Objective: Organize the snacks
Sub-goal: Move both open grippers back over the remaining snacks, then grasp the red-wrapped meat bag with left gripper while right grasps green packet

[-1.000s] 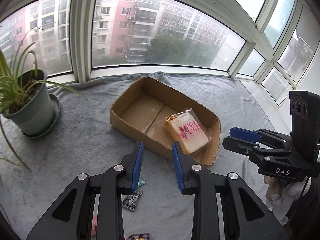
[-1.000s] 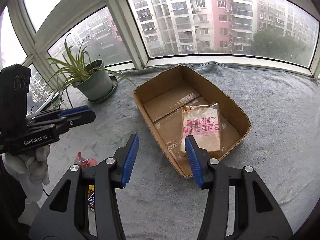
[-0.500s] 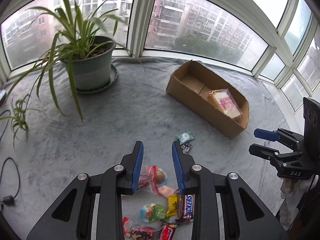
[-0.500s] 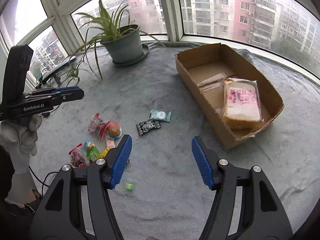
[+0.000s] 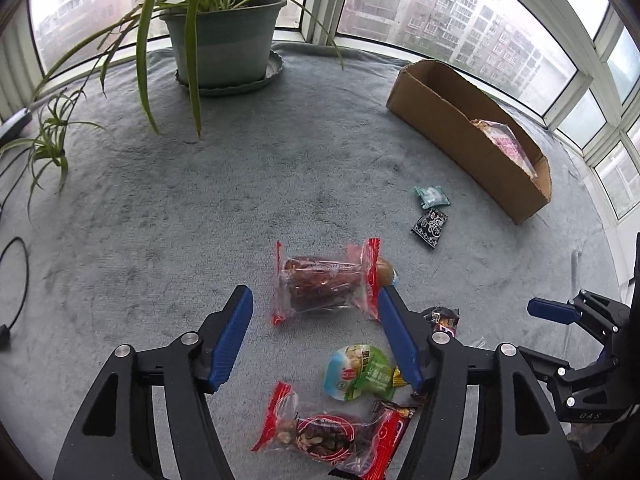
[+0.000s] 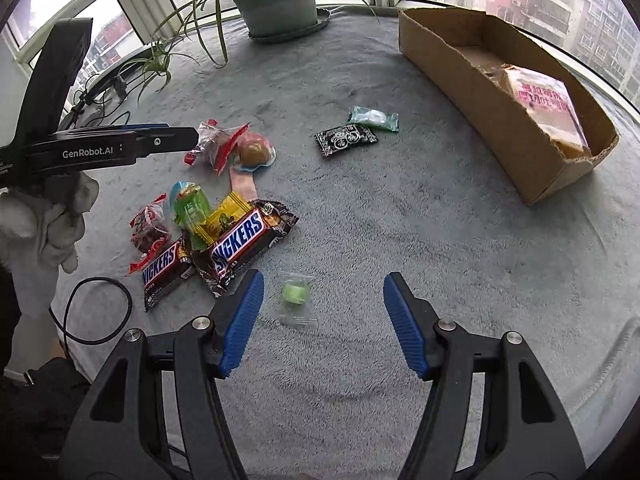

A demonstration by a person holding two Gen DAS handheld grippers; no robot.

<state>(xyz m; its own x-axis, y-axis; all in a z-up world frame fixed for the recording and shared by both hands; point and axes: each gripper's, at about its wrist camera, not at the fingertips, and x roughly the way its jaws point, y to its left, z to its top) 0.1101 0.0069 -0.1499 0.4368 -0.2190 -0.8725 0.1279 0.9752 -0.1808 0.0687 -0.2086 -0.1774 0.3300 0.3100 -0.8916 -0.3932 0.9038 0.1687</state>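
My left gripper (image 5: 314, 296) points down at a clear red-edged packet of dark dried fruit (image 5: 324, 284) on the grey cloth. Its jaws are opening, and the packet lies loose between the fingertips, untouched. My right gripper (image 6: 323, 278) stands open over a small clear packet with a green sweet (image 6: 295, 294), which lies just inside its left finger. Left of that is a heap with two Snickers bars (image 6: 240, 240) and a green packet (image 6: 192, 204). The cardboard box (image 6: 480, 92) at the right holds a wrapped bread loaf (image 6: 540, 100).
A teal packet (image 5: 431, 196) and a black packet (image 5: 430, 226) lie between the heap and the box. A potted spider plant (image 5: 224, 44) stands at the back by the windows. A black cable (image 5: 16, 280) loops at the cloth's left edge.
Both grippers have swung away from the box and come down over the scattered snacks. The left jaws have spread from nearly shut to wide; the right jaws widened too.
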